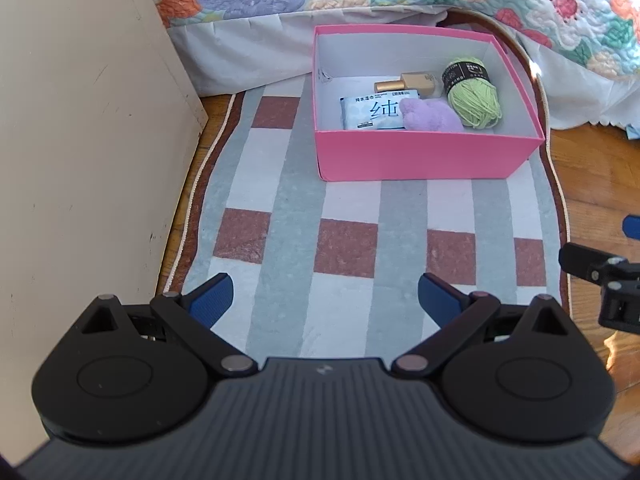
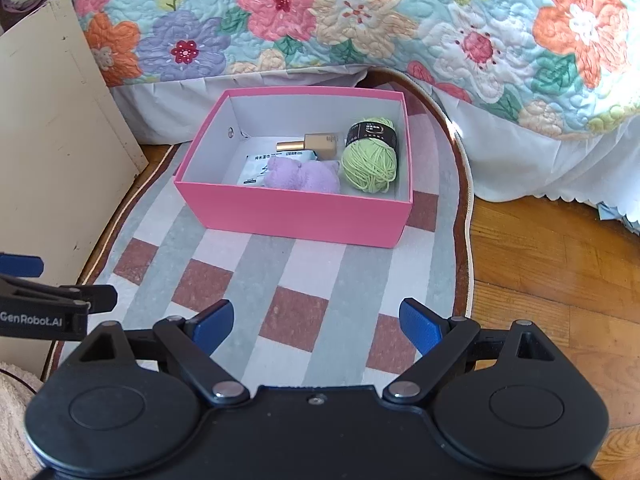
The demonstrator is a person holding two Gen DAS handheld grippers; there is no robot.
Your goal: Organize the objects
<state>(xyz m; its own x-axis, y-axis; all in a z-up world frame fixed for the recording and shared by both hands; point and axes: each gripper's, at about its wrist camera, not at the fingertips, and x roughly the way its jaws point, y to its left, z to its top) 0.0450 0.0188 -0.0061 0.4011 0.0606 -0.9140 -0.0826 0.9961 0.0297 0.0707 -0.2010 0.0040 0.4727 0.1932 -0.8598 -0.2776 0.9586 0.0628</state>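
Pink cardboard makes up the box [image 1: 424, 156], which sits on the rug [image 1: 280, 200] in the upper middle of both views, just in front of the bed skirt. Four things lie inside it. The green yarn ball [image 2: 370, 160] rests against the right wall; it looks light and springy, and its dark paper band around the middle seems the firmest place to pinch. The purple plush toy [image 2: 302, 176] lies at the front, partly over the wipes pack [image 1: 370, 114]; it is soft and should squash under any grip, so the body is the safest hold. The wipes pack is flat and probably slick, best taken by an edge. The gold bottle [image 2: 316, 145] lies on its side behind them; it looks hard, smooth and breakable, so a hold across the squarish body should be surer than one on the cap.

The left claw [image 1: 326, 302], at the bottom of its view, is spread wide over the rug with nothing between its blue pads. The right claw [image 2: 316, 326] is likewise spread and empty. Both hang well apart from the box. A cream board [image 1: 80, 140] stands at the left, the flowered quilt [image 2: 360, 20] above, and wooden floor [image 2: 560, 280] to the right.
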